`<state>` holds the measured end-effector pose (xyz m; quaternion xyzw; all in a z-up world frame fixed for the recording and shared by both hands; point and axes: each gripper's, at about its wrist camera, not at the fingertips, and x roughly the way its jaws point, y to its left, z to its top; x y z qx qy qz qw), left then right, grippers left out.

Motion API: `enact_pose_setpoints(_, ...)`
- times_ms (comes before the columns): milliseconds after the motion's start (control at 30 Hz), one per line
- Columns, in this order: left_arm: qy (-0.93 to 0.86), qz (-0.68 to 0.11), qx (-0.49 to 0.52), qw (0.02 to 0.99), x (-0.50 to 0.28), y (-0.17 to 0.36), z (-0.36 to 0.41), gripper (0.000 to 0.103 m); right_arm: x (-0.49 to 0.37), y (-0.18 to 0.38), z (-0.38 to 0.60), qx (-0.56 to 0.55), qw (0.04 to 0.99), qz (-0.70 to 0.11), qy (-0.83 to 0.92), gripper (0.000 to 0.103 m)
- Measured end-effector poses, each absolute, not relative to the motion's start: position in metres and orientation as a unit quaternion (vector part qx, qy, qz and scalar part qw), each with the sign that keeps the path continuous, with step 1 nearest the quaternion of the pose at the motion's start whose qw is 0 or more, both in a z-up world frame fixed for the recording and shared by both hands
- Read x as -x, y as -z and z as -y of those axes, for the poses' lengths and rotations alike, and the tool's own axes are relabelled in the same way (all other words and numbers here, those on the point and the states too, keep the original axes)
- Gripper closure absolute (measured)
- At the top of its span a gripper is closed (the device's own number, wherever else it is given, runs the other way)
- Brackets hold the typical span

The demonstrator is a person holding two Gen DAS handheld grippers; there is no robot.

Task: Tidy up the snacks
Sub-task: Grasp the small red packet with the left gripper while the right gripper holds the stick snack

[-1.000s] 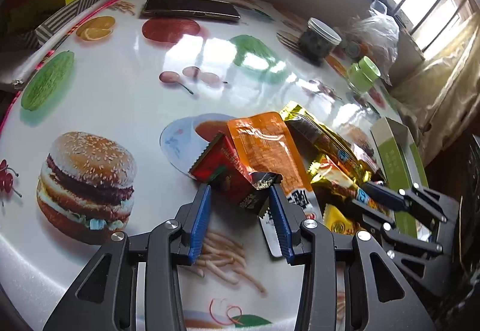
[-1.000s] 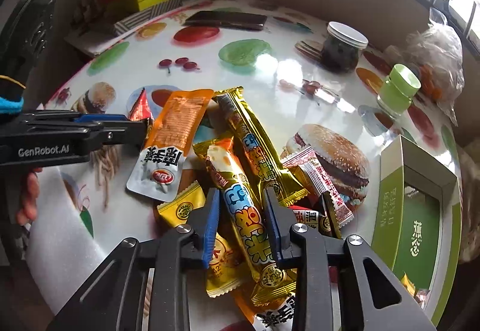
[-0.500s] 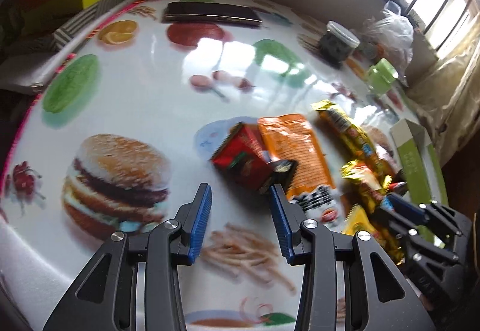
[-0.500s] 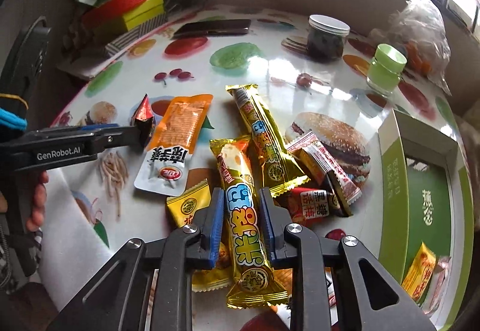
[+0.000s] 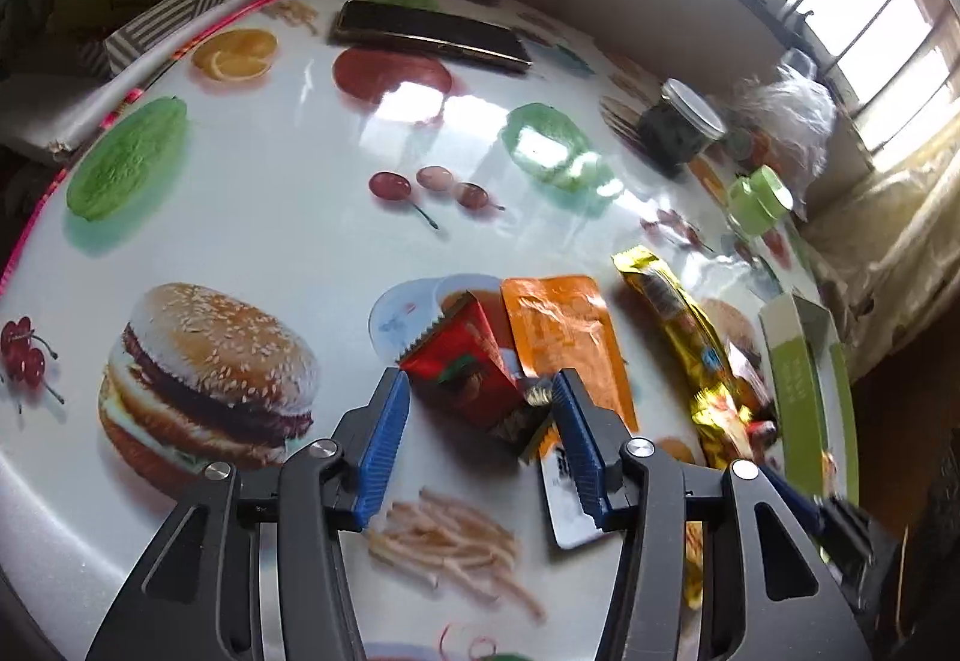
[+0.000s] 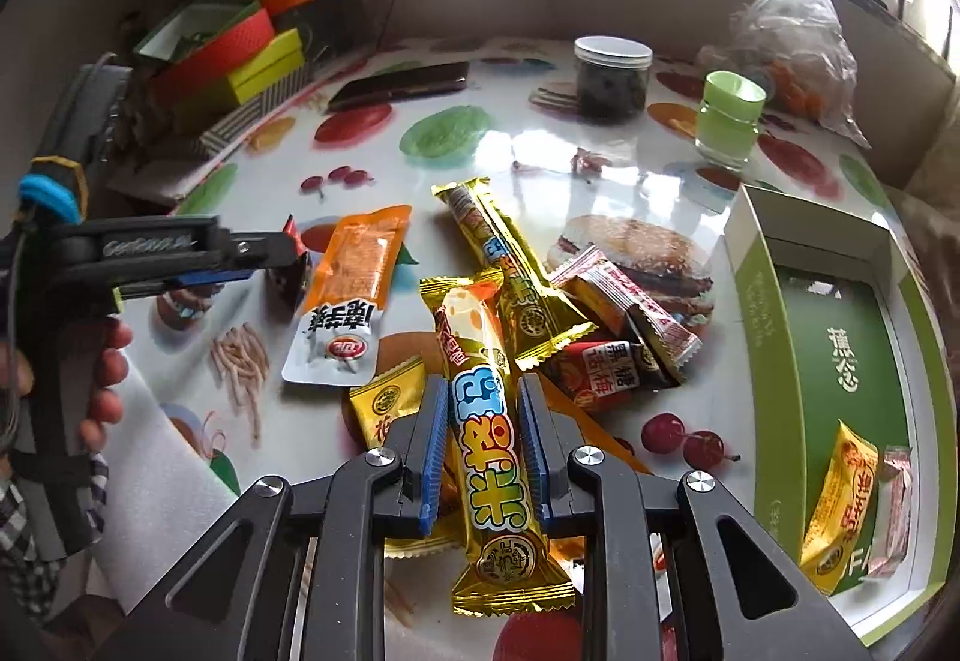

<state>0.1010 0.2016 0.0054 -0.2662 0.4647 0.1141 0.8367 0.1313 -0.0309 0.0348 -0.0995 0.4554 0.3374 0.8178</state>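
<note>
A pile of snack packets lies on the printed round table [image 6: 528, 163]. My right gripper [image 6: 483, 391] is shut on a long gold snack bar [image 6: 489, 409] and holds it above the pile. My left gripper [image 5: 477, 385] is open around a red and black packet [image 5: 462, 373] that lies on the table, with an orange pouch [image 5: 564, 337] just right of it. The left gripper also shows at the left of the right wrist view [image 6: 264, 259]. A green box [image 6: 840, 361] at the right holds a yellow packet [image 6: 843, 499] and a pink one.
A second gold bar [image 6: 510, 265], red packets [image 6: 606, 367] and a yellow packet [image 6: 390, 403] lie in the pile. A dark jar [image 6: 612, 76], a green-lidded jar [image 6: 729, 124], a plastic bag [image 6: 792, 43] and a phone [image 6: 402, 85] stand farther back. Stacked boxes [image 6: 240, 55] are at the far left.
My right gripper has closed on the gold bar and lifted it off the pile. My left gripper has stayed open around the red and black packet, shifting slightly.
</note>
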Motion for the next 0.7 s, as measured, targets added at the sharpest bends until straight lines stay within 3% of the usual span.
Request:
enact_pose_setpoints(467,-0.145,-0.463,0.25,0.838,-0.122,-0.003,-0.204,0.053,-0.13,-0.035,0.038,0.078,0.824,-0.453,-0.332,0.081)
enact_pose_setpoints(567,-0.151,-0.46,0.253,0.838,-0.124,-0.002,-0.206,0.061,-0.131,-0.036,0.039,0.073,0.825,-0.452,-0.33,0.081)
enact_pose_setpoints(633,-0.156,-0.459,0.248,0.839,-0.125,-0.001,-0.205,0.074,-0.131,-0.036,0.04,0.072,0.825,-0.453,-0.33,0.081)
enact_pose_setpoints(700,-0.156,-0.46,0.242,0.84,-0.127,0.0,-0.204,0.075,-0.131,-0.036,0.04,0.069,0.825,-0.454,-0.329,0.081)
